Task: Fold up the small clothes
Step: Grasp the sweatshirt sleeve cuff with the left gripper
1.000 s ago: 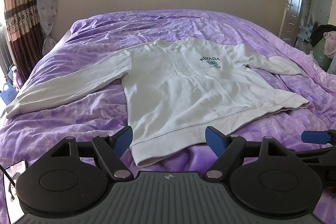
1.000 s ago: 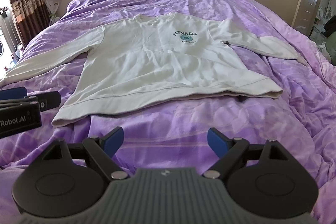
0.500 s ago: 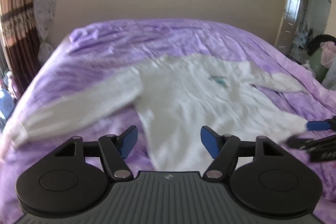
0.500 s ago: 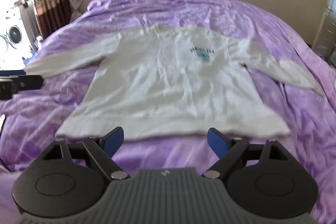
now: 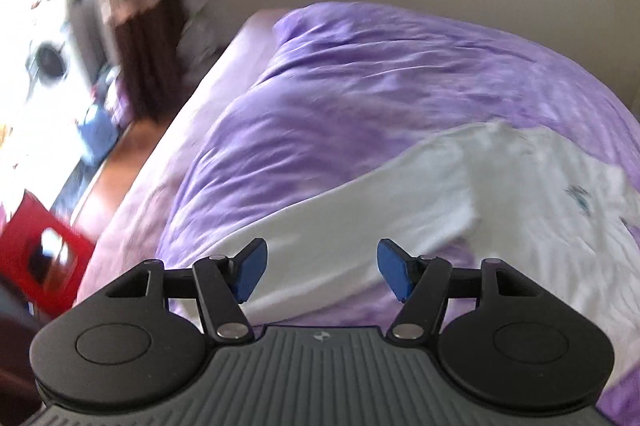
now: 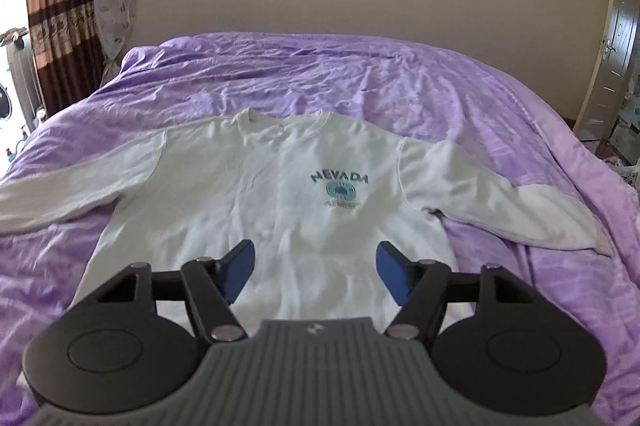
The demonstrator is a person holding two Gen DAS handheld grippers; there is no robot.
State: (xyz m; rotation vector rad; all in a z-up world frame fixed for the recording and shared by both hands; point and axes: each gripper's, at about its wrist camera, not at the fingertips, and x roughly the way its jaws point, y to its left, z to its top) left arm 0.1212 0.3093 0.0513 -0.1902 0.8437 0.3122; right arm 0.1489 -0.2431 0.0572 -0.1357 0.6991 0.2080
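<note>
A white long-sleeved sweatshirt (image 6: 288, 194) with a "NEVADA" print lies flat, face up, on a purple bedspread (image 6: 360, 78), sleeves spread to both sides. My right gripper (image 6: 316, 270) is open and empty, above the lower middle of the shirt's body. My left gripper (image 5: 320, 270) is open and empty, above the shirt's left sleeve (image 5: 360, 222); the left wrist view is blurred and tilted, with the shirt body (image 5: 560, 218) at the right.
The bed's left edge (image 5: 168, 154) drops to a wooden floor with a red box (image 5: 40, 258) and blue items. A brown curtain (image 6: 60, 6) hangs at the left wall. A door (image 6: 616, 50) stands at the far right.
My left gripper has swung left, from the shirt's hem to over the left sleeve. My right gripper has moved forward, from short of the hem to over the shirt's body.
</note>
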